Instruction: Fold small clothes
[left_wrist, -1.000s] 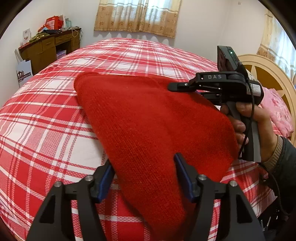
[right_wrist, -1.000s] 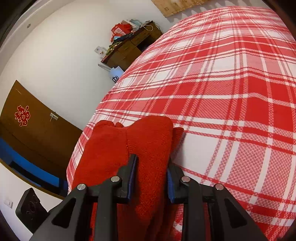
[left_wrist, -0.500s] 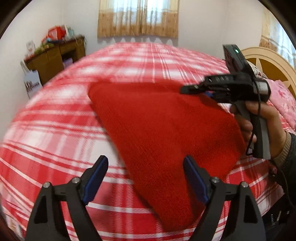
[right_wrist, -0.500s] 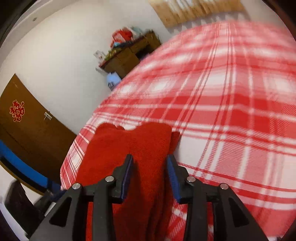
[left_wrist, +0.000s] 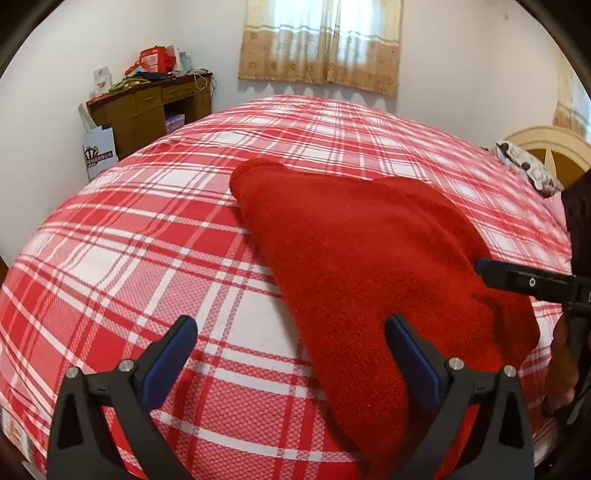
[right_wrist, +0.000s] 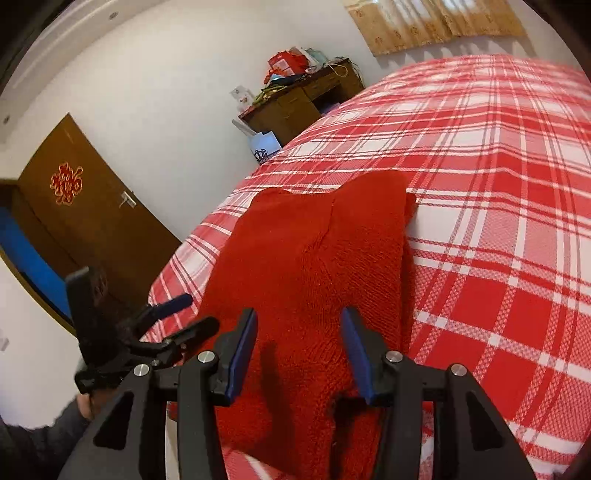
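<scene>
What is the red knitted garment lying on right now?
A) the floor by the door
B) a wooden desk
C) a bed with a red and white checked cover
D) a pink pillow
C: the red garment lies spread on the checked bed cover, whose red and white squares show all around it; the wooden desk stands apart, against the far wall.

One red knitted garment (left_wrist: 362, 266) lies on one plaid bed (left_wrist: 155, 258). Two grippers are in view: left gripper (left_wrist: 291, 354) and right gripper (right_wrist: 299, 347). One wooden desk (left_wrist: 147, 107), one door (right_wrist: 85, 221), one pillow (left_wrist: 524, 170).
</scene>
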